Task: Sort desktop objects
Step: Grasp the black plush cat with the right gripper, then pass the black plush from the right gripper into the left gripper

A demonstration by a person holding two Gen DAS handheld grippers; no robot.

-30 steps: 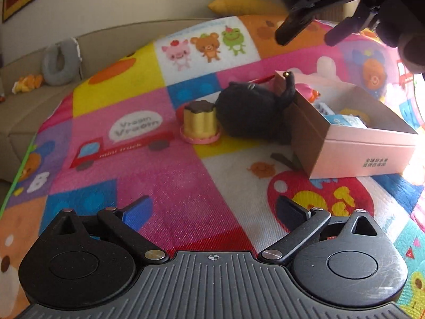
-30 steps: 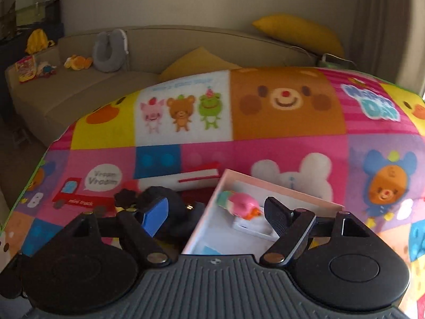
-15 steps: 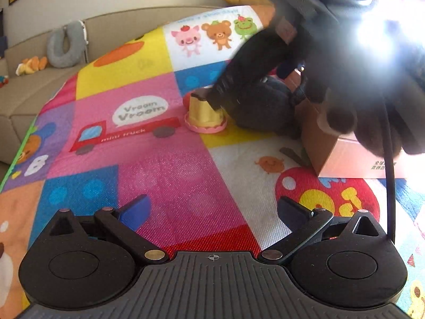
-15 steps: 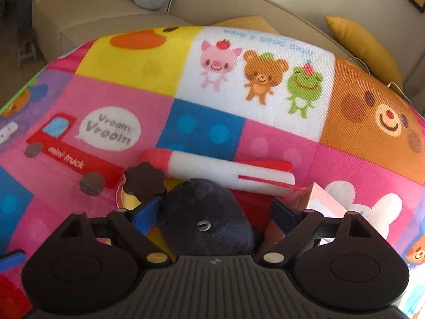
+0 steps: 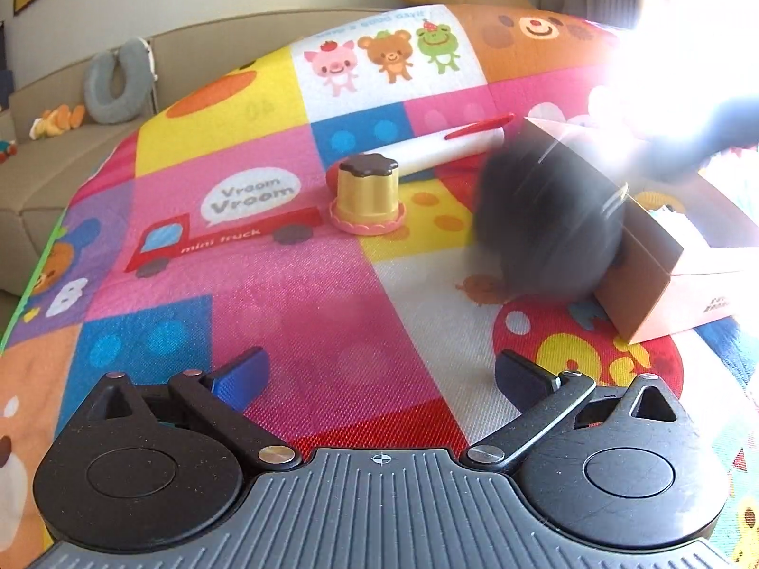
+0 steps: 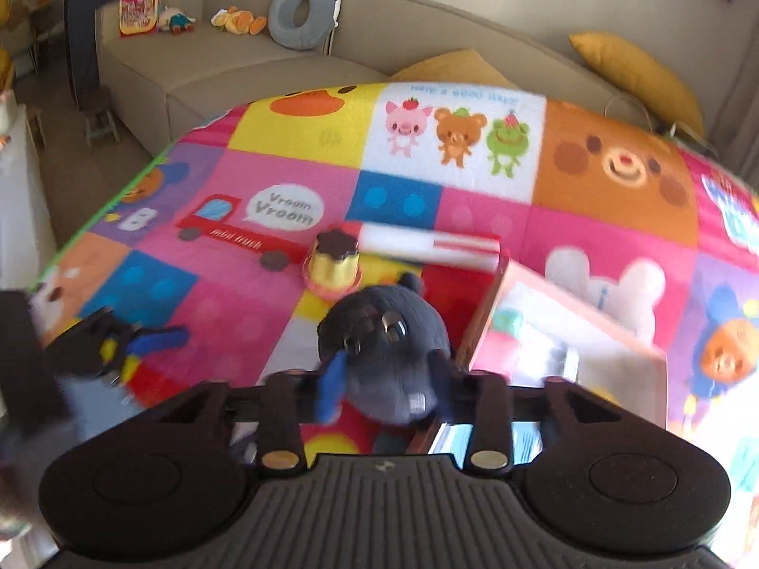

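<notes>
Left gripper (image 5: pixel 379 381): black body with a grey ribbed deck at six o'clock, a small crosshair mark at its centre. Two round black housings at four and eight o'clock carry recessed discs. Black link arms pivot on brass-coloured screws; one pad blue, one dark. Right gripper (image 6: pixel 384 379): the same ribbed deck, round housings, brass-coloured screws and blue and dark pads, blurred.

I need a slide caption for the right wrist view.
Right gripper shut on dark plush toy beside pink box.
</notes>
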